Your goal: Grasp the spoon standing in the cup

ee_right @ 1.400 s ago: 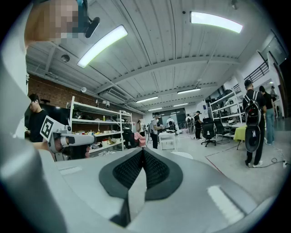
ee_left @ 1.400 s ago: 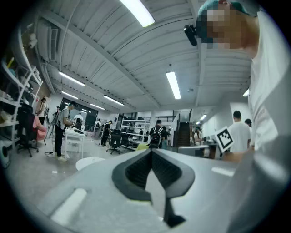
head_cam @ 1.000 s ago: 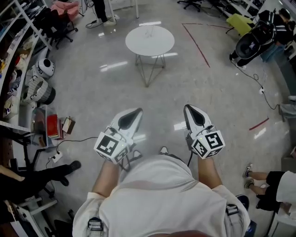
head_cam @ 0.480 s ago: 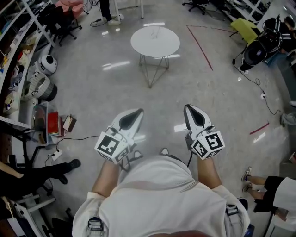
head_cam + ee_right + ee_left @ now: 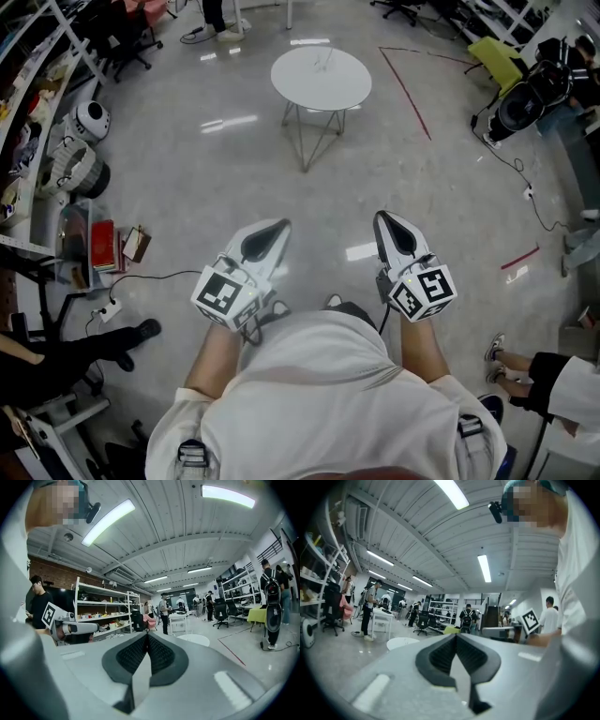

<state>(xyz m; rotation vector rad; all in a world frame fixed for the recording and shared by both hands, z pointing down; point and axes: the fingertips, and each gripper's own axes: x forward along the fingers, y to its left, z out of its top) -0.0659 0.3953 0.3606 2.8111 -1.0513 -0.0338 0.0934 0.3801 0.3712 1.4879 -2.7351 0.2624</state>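
Note:
A round white table [image 5: 321,80] on thin wire legs stands on the grey floor well ahead of me. A small pale object [image 5: 324,60] rests on its top, too small to tell as a cup or spoon. I hold both grippers close to my chest, far short of the table. My left gripper [image 5: 273,228] is shut with nothing in it, and so is my right gripper [image 5: 383,217]. In the left gripper view the pads meet at the left gripper [image 5: 456,636], with the table [image 5: 401,642] low behind them. In the right gripper view the right gripper [image 5: 147,636] is shut beside the table [image 5: 196,639].
Shelving and white round devices [image 5: 80,164] line the left wall, with red boxes [image 5: 103,244] and a power strip cable [image 5: 111,314] on the floor. Red tape lines [image 5: 405,80] cross the floor. A black cart [image 5: 525,94] stands right. People's legs [image 5: 84,352] and feet [image 5: 495,349] are nearby.
The table has drifted slightly right and up in the head view. Both grippers have kept their place and stayed shut.

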